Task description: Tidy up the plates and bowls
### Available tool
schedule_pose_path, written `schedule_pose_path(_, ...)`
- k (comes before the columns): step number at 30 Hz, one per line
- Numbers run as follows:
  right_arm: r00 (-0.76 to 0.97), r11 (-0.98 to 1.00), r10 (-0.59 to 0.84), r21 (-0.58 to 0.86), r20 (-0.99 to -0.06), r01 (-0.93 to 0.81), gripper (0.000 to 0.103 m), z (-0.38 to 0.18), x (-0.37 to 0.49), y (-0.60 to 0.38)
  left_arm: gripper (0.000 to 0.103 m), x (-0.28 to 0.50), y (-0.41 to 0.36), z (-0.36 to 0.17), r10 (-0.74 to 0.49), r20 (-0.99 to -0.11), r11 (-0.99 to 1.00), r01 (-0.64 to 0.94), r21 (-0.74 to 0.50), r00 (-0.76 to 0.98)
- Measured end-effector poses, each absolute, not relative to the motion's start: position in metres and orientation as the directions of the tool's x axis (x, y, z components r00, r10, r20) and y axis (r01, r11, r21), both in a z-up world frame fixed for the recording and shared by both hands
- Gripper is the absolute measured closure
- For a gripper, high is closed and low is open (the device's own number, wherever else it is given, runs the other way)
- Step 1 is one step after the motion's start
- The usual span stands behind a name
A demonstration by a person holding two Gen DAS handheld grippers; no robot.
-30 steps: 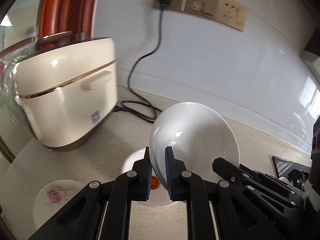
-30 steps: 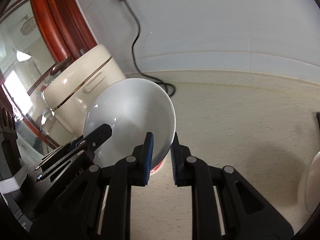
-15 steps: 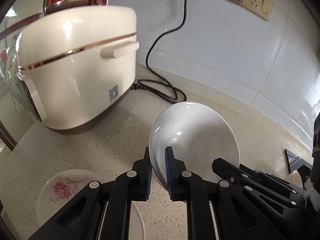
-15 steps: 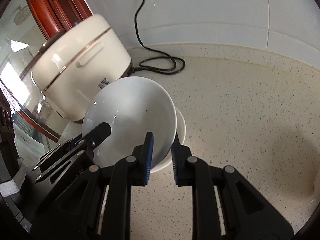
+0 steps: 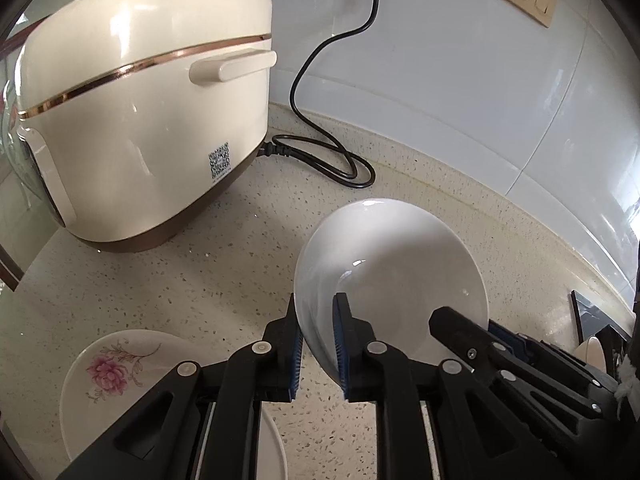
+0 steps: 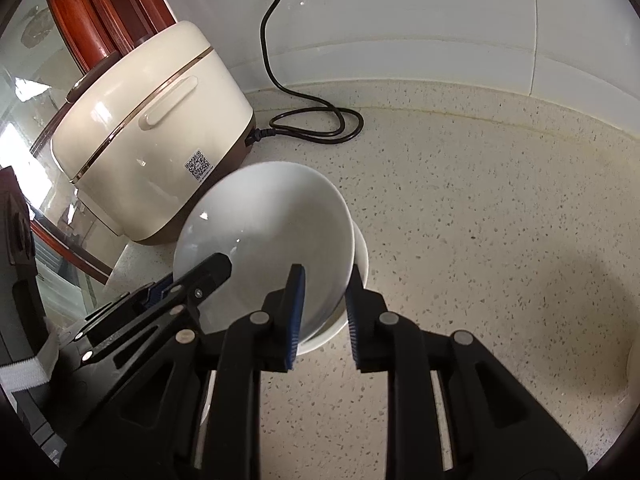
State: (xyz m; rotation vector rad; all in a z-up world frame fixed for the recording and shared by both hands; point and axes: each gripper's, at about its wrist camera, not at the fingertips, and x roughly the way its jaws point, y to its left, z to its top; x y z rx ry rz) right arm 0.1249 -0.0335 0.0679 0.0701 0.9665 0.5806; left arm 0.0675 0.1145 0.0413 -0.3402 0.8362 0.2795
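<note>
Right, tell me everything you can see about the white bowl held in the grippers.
The white bowl is plain, glossy and looks ceramic, with no pattern and nothing inside. It is tilted, its opening turned toward the cameras. The left gripper pinches one side of its rim and the right gripper the opposite side, each with one blue pad inside and one outside. In the right wrist view it sits partly nested in a second white bowl standing on the speckled counter, near the rice cooker.
</note>
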Motion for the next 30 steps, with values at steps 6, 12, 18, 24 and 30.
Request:
schedule_pose_path(6, 0.451, 0.857, 0.48, 0.292, -0.753, -0.425, 0.074, 0.07, 0.123, -0.036, 0.081, 0.069, 0.114, 0.04, 0.103, -0.766, 0.915, -0.362, -0.177, 0.635)
schedule_pose_path(12, 0.459, 0.856, 0.488, 0.304, -0.742, -0.419, 0.074, 0.073, 0.12, -0.041, 0.079, 0.069, 0.11, 0.042, 0.126, -0.757, 0.921, -0.359, -0.151, 0.642)
schedule_pose_path(18, 0.481, 0.859, 0.491, 0.315, -0.726, -0.403, 0.072, 0.08, 0.114, -0.05, 0.071, 0.064, 0.105, 0.05, 0.153, -0.735, 0.924, -0.359, -0.129, 0.66)
schedule_pose_path(24, 0.524, 0.882, 0.46, 0.298, -0.717, -0.365, 0.061, 0.09, 0.107, -0.066, 0.064, 0.061, 0.092, 0.06, 0.164, -0.711, 0.937, -0.334, -0.105, 0.683)
schedule_pose_path(30, 0.57, 0.894, 0.445, 0.308, -0.69, -0.325, 0.052, 0.101, 0.1, -0.096, 0.056, 0.059, 0.073, 0.078, 0.179, -0.672, 0.949, -0.307, -0.075, 0.718)
